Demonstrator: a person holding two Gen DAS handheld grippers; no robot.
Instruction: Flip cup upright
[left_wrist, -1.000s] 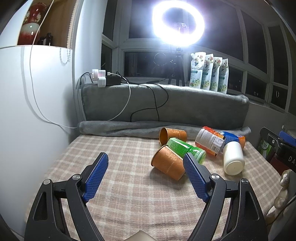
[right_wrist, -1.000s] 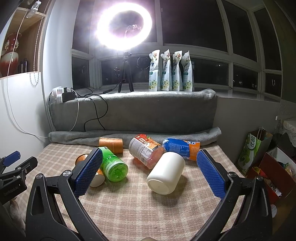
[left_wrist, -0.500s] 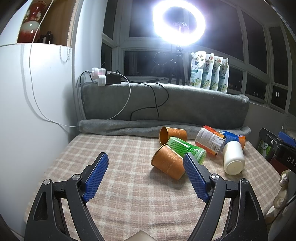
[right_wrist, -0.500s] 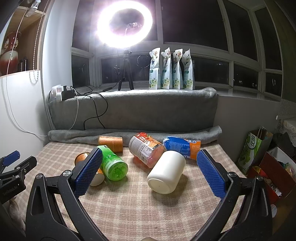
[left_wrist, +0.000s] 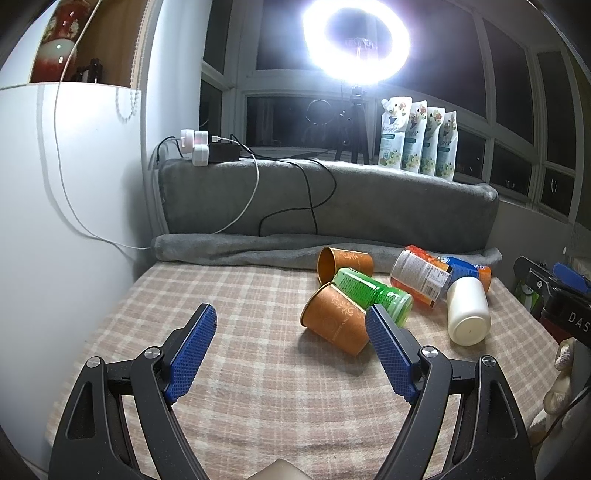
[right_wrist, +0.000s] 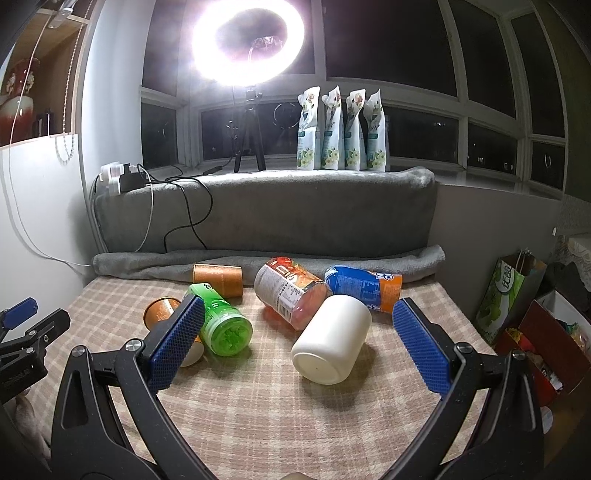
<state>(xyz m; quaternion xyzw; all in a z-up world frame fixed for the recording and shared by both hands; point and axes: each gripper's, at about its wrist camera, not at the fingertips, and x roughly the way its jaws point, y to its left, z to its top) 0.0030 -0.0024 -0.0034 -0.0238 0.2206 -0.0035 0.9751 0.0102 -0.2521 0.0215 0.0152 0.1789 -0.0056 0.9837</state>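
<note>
Worktop (right_wrist: 258, 406): woven checked cloth, matt, slightly rough. White cup (right_wrist: 331, 345): smooth plastic with a soft sheen. Two orange cups (left_wrist: 338, 325) (left_wrist: 345, 263): matt paper with printed ornament. Green bottle (right_wrist: 221, 321): translucent glossy plastic. Rear blanket (right_wrist: 295, 218): grey fleece, matt and napped. Each hand-held gripper (left_wrist: 291, 354) (right_wrist: 295, 347): matt black plastic arms, blue textured pads (left_wrist: 192, 356), bright metal rivets.

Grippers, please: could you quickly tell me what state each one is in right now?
Left gripper: open, holding nothing.
Right gripper: open, holding nothing.
</note>
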